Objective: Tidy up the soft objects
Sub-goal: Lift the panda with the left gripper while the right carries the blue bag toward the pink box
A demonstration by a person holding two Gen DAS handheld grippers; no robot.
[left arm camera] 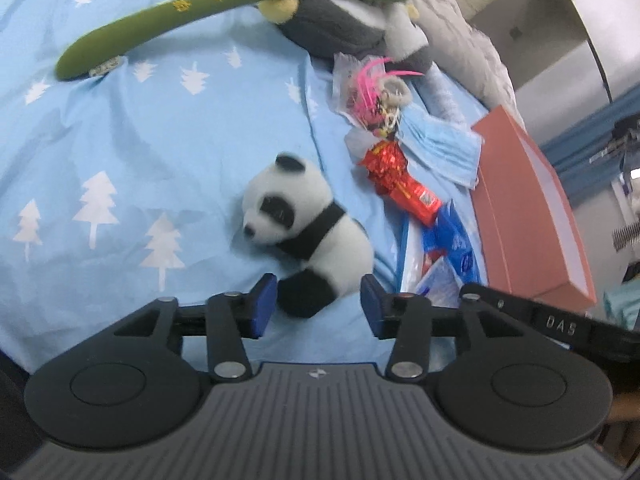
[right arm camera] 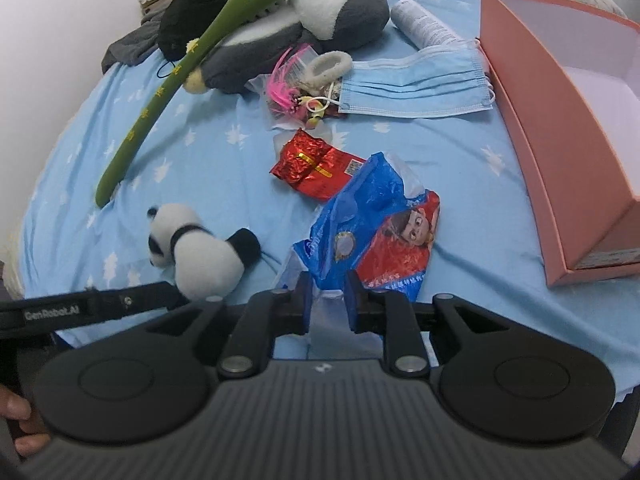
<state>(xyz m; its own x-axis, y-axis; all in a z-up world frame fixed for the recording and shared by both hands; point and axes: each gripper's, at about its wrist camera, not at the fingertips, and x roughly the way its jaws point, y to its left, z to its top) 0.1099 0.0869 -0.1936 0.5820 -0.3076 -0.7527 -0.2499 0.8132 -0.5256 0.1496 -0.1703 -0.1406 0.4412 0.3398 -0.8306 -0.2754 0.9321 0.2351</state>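
— On the blue sheet (left arm camera: 120, 140), through my left camera, what do you see?

— I see the panda (left arm camera: 308, 236) just ahead of my left gripper (left arm camera: 318, 304). Its pads are wide apart and hold nothing. The panda's black back leg sits right between them, touching the left pad, I think. Its body runs long-ways from the gripper up and to the left, head far, rump near.

— And through the right camera?

— My right gripper (right arm camera: 326, 300) is nearly closed, and it looks like it pinches the edge of the blue bag (right arm camera: 368, 232). I can't be sure it grips tight. The panda (right arm camera: 196, 248) lies off to the left there, close by the left gripper's arm.

— So which hand goes for the panda?

— The left one, I'd say. It's much nearer. The pink box (right arm camera: 560, 128) is well apart, over on the right.
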